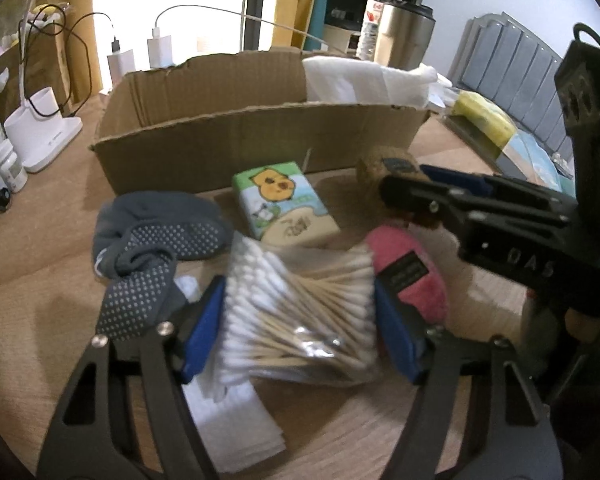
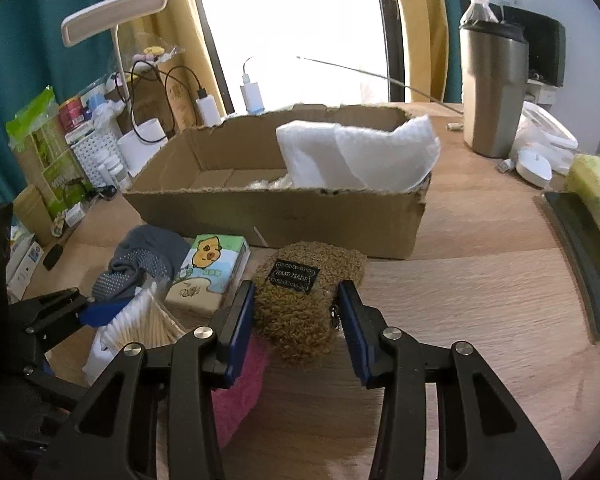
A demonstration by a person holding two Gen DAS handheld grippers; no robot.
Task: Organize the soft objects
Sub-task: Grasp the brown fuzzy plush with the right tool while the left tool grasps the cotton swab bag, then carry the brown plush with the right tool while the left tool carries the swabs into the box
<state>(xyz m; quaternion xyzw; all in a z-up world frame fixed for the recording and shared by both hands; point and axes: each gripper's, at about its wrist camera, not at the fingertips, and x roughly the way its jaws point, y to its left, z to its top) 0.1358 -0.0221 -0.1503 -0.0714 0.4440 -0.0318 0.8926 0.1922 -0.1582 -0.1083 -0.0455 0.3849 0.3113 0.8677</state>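
The left claw [image 1: 298, 320] straddles a bag of swabs [image 1: 296, 312], a blue pad at each end, seemingly touching. At ten o'clock lie grey socks [image 1: 156, 236]; at twelve a tissue pack [image 1: 284, 206] before a box [image 1: 252, 144] holding white cloth [image 1: 364, 82]. At two o'clock the right claw [image 1: 400, 188] meets a brown pouch [image 1: 384, 164]; a pink pouch [image 1: 408, 276] lies just right of the swabs on the worktop [image 1: 40, 280].

Brown cardboard box [image 2: 284, 216]; in front of it, grey socks [image 1: 156, 236] with white dot pattern, and a green tissue pack [image 1: 284, 204] printed with a yellow cartoon. Tan fuzzy pouch [image 2: 304, 304] with black label; pink pouch [image 1: 412, 276]; white-tipped cotton swabs [image 1: 296, 308].
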